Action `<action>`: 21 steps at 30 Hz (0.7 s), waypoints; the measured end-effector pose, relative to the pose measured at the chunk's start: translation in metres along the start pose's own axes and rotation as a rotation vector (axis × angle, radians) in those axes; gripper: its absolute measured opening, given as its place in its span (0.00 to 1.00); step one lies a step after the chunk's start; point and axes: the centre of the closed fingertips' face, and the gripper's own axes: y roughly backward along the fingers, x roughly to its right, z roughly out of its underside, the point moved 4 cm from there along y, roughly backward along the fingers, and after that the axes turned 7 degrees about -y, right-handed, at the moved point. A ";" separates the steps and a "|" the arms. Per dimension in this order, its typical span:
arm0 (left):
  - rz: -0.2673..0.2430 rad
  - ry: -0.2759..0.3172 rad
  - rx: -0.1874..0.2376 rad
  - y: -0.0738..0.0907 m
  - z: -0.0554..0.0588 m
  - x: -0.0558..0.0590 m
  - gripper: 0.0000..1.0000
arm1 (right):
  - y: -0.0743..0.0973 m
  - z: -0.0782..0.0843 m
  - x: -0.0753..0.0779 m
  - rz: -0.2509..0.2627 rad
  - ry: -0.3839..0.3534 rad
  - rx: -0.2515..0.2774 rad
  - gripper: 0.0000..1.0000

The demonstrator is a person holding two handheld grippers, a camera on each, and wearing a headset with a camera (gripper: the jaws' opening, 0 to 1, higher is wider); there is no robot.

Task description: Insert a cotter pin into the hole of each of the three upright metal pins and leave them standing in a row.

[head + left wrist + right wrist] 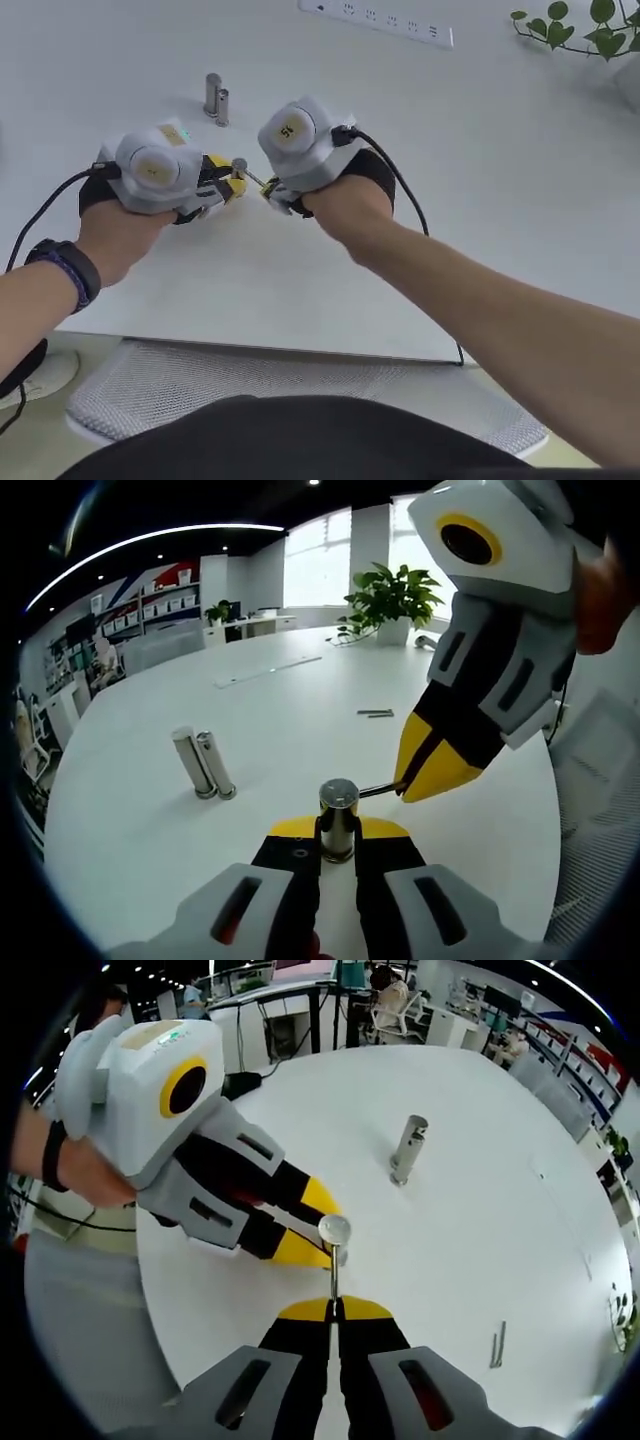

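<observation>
Left hand-held gripper (230, 186) clamps a metal pin (338, 810) upright as right hand-held gripper (333, 1310), pinching a cotter pin (334, 1272), meets its head from 3 o'clock; a skewed push could bend the cotter.

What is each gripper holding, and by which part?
The left gripper clamps the metal pin by its lower shaft; the right gripper pinches the cotter pin at its rear end, tip at the metal pin's head.
</observation>
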 end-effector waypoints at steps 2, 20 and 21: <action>-0.010 0.005 0.000 0.000 0.000 0.000 0.09 | 0.000 0.000 0.002 -0.007 -0.058 0.012 0.02; 0.010 -0.020 -0.002 -0.004 -0.003 0.012 0.09 | 0.002 -0.007 -0.003 -0.027 -0.004 0.059 0.02; 0.018 -0.023 0.000 -0.005 -0.004 0.017 0.09 | 0.002 -0.008 -0.003 -0.034 -0.024 0.061 0.02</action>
